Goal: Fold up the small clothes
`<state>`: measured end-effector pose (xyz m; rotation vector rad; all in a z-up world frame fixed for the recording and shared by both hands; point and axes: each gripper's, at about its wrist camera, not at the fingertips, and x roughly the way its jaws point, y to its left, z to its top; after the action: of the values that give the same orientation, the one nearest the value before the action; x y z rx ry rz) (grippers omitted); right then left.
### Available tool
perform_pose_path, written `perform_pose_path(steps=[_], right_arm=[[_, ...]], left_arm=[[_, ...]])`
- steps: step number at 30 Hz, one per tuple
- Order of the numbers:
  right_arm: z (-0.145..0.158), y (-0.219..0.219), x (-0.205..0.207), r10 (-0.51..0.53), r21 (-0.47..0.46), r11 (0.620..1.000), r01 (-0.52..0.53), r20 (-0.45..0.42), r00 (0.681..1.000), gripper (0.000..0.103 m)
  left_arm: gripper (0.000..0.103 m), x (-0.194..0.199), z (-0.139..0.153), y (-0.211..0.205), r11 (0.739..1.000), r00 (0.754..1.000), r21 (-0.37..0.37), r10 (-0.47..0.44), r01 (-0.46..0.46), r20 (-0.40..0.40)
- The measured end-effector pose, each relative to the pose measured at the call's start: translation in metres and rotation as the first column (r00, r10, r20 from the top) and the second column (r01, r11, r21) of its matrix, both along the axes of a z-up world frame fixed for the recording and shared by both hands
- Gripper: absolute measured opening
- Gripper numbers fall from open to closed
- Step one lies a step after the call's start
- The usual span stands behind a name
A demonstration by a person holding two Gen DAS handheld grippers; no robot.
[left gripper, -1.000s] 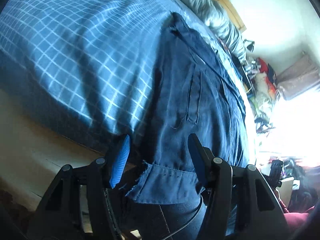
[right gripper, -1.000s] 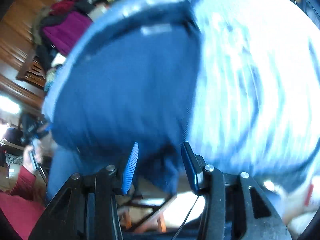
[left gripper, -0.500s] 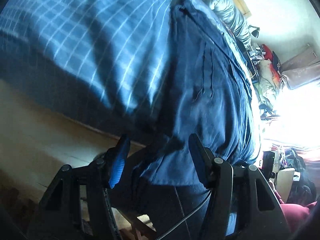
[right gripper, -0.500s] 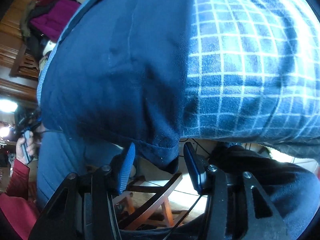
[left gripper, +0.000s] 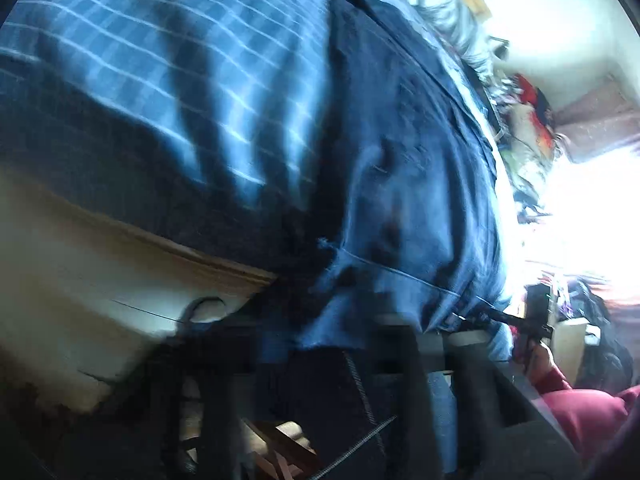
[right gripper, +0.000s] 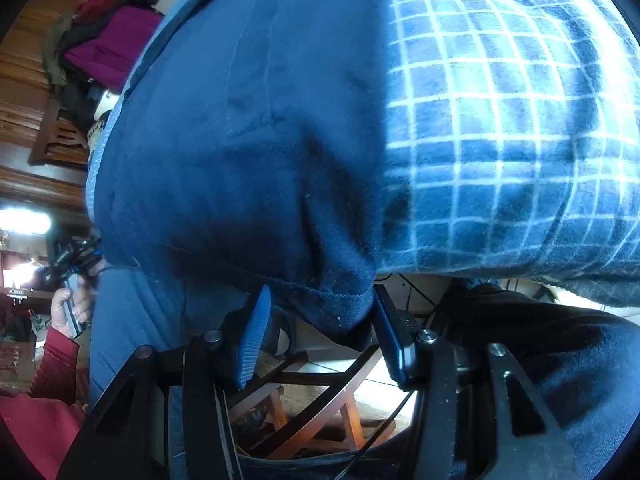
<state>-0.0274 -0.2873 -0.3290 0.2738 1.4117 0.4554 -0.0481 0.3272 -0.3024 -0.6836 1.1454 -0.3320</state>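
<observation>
A dark navy garment (left gripper: 404, 168) lies on a bed with a blue checked cover (left gripper: 168, 64); its hem hangs over the near edge. The left wrist view is blurred and corrupted at the bottom, so my left gripper shows only as dark smears below the hem (left gripper: 360, 300). In the right wrist view the garment (right gripper: 248, 128) fills the middle, beside the checked cover (right gripper: 500, 120). My right gripper (right gripper: 320, 304) is open, and its blue fingers (right gripper: 256, 328) stand on either side of the garment's hanging corner (right gripper: 340, 300).
A wooden chair frame (right gripper: 320, 412) stands below the bed edge. A person in a red sleeve (right gripper: 52, 352) holds a device at the left. Piled clothes (right gripper: 112, 40) lie beyond the bed, and a grey pillow (left gripper: 440, 4) lies at its far end.
Both grippers have moved in closer to the garment's near hem. The right fingers now flank the hanging corner. The left view has turned blurred.
</observation>
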Motion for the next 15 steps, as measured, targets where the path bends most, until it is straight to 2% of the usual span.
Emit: perform_pose_path(steps=[1,2,5,8,11,15], right_arm=[[0.003,0.002,-0.001,0.014,-0.015,1.000,-0.014,-0.003,1.000,0.033],[0.008,0.002,-0.003,0.022,-0.023,0.999,-0.022,0.003,1.000,0.014],[0.035,-0.004,-0.015,0.024,0.019,1.000,-0.025,0.055,0.998,0.011],[0.070,-0.010,-0.025,-0.006,0.110,0.994,-0.006,0.110,0.994,0.009],[0.108,-0.021,-0.027,-0.066,0.222,0.975,0.029,0.161,0.985,0.008],[0.151,-0.036,-0.023,-0.149,0.346,0.936,0.066,0.219,0.964,0.008]], left_arm=[[0.010,-0.002,0.004,-0.001,1.000,1.000,0.012,0.000,0.000,0.009],[0.007,-0.005,0.010,-0.001,1.000,1.000,0.012,0.003,-0.003,0.022],[0.007,-0.015,0.039,0.001,0.997,0.994,-0.072,0.037,-0.029,0.108],[0.007,-0.017,0.062,0.003,0.986,0.981,-0.158,0.075,-0.047,0.179],[0.007,-0.012,0.089,0.007,0.965,0.958,-0.254,0.132,-0.066,0.254],[0.007,0.003,0.125,0.014,0.930,0.912,-0.357,0.220,-0.088,0.346]])
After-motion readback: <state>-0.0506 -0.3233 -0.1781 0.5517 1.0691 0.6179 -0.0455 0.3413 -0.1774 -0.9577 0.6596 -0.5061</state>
